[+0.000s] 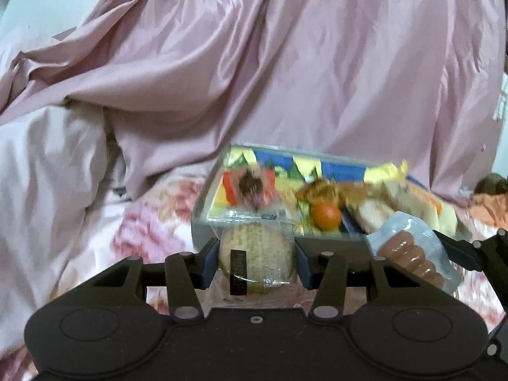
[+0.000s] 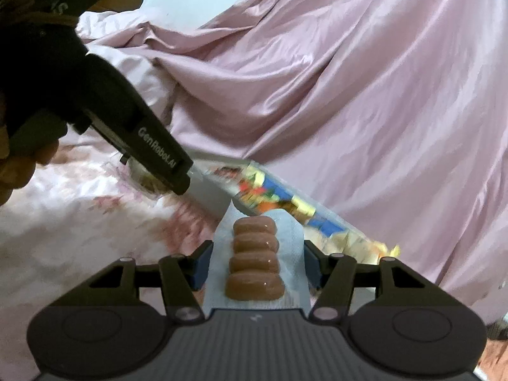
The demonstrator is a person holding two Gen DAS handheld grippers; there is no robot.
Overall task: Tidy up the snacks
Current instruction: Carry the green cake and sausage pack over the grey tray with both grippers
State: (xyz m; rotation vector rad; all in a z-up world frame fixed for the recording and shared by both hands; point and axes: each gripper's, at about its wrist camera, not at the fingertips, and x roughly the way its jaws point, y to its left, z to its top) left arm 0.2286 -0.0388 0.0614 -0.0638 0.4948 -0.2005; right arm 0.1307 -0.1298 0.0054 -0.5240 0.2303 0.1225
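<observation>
My left gripper (image 1: pixel 256 262) is shut on a round cookie in a clear wrapper (image 1: pixel 254 258), held above the bed. My right gripper (image 2: pixel 257 262) is shut on a pale blue packet of small brown sausages (image 2: pixel 255 260); that sausage packet (image 1: pixel 409 254) also shows at the right of the left wrist view. Just beyond both grippers stands a clear plastic snack box (image 1: pixel 203 231) filled with colourful wrapped snacks and an orange ball (image 1: pixel 327 216). The same snack box (image 2: pixel 219 190) runs diagonally in the right wrist view, with the left gripper (image 2: pixel 177 187) at its near end.
A floral bedsheet (image 1: pixel 149 228) lies under the box. Crumpled pink satin bedding (image 1: pixel 301 63) rises behind it and fills the background. A white pillow or quilt (image 1: pixel 41 174) bulges at the left. A person's hand (image 2: pixel 19 165) holds the left gripper's handle.
</observation>
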